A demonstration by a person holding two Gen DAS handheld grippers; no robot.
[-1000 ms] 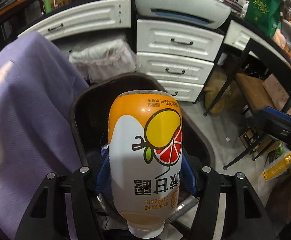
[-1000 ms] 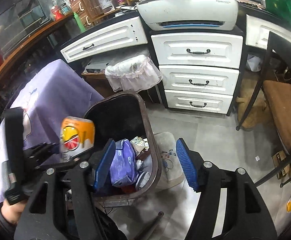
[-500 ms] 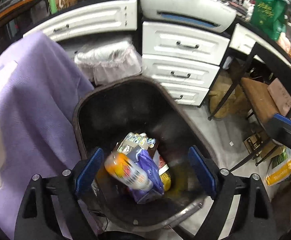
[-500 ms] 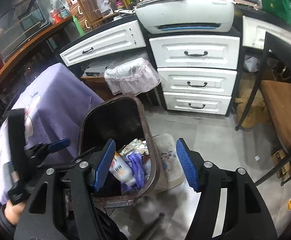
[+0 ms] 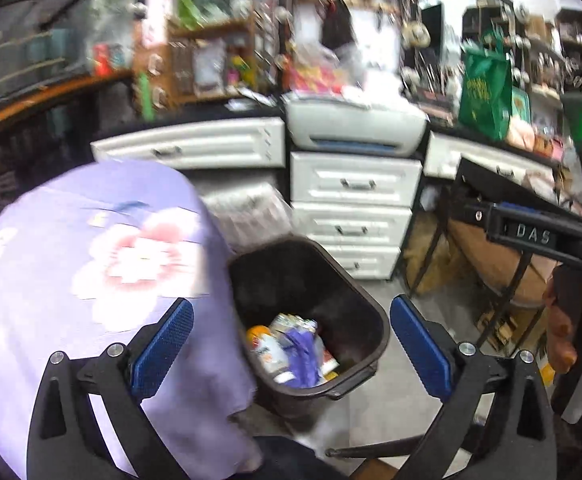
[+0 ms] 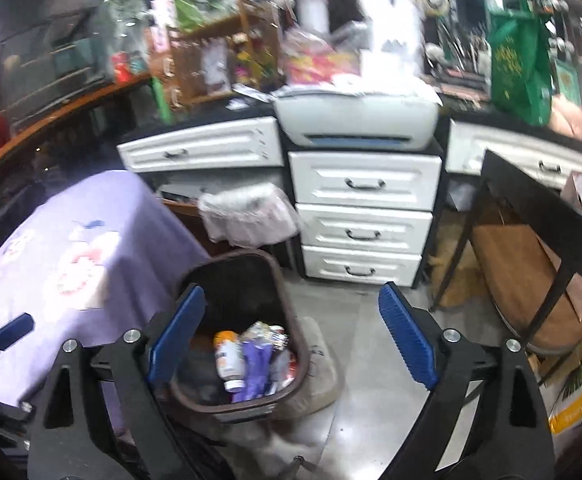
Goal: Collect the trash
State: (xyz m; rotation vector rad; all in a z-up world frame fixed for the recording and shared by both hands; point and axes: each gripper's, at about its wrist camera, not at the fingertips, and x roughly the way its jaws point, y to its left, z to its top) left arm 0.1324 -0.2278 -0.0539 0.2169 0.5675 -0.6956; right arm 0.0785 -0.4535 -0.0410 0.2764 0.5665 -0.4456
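We hold both claws, left gripper (image 5: 291, 344) and right gripper (image 6: 291, 336), just opened wide and empty; lower-centre bin (image 5: 365, 354) could tip if clipped

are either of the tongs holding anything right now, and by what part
Nothing is held. The left tongs and right tongs have just been opening and stand empty; the orange bottle lies in the trash bin.
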